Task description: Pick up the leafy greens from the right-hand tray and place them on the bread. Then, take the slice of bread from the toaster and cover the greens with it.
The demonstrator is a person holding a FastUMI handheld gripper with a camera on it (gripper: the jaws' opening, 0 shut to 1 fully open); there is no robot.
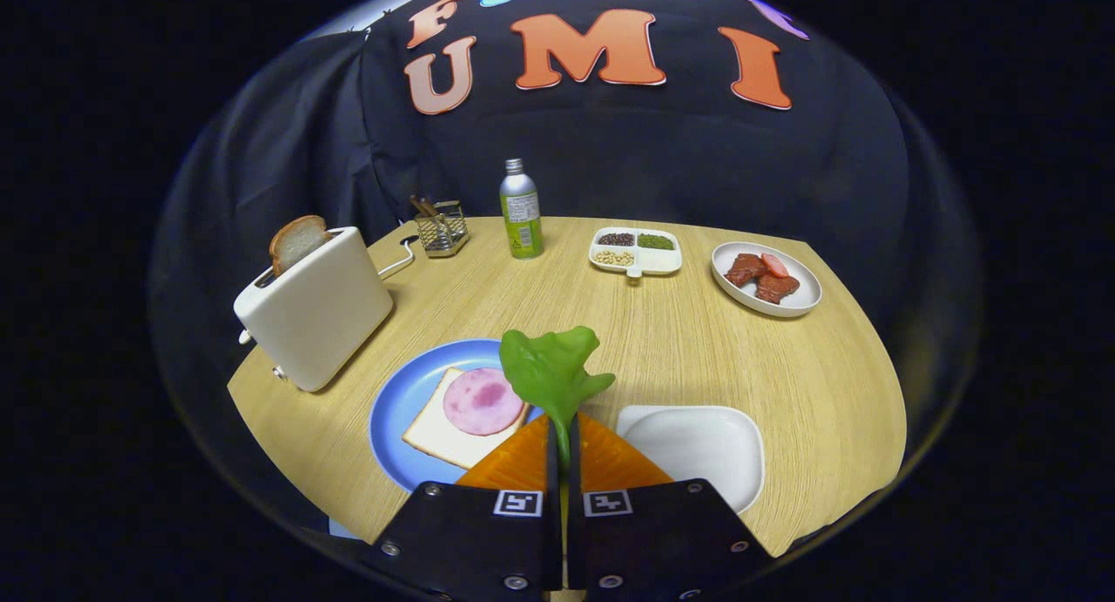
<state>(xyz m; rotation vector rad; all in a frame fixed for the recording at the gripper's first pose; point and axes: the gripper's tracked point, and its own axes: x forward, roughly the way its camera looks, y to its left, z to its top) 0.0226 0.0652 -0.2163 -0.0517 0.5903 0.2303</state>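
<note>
I've got the tongs (562, 441) clenched on the stem of the leafy greens (550, 371), both fingers pressed tight against it, the leaf standing up just ahead of the fingertips, lifted off the surface (766, 367). Just beyond and a touch left sits the blue plate (396, 406) near the front edge, carrying a bread slice (435, 436) with a round pink piece of ham (482, 401) on top. Right of the fingers, the white tray (697, 445) lies bare. At the left edge stands the white toaster (314, 310), a slice of bread (296, 240) poking up from its slot. Along the far edge I see a wire basket (442, 229) with sticks in it, a green bottle (521, 210) whose label print is too small for me to read, a white divided dish (636, 252) holding dark, green and pale grains in separate compartments, and at the far right corner a white plate (766, 280) with reddish-brown meat pieces.
</note>
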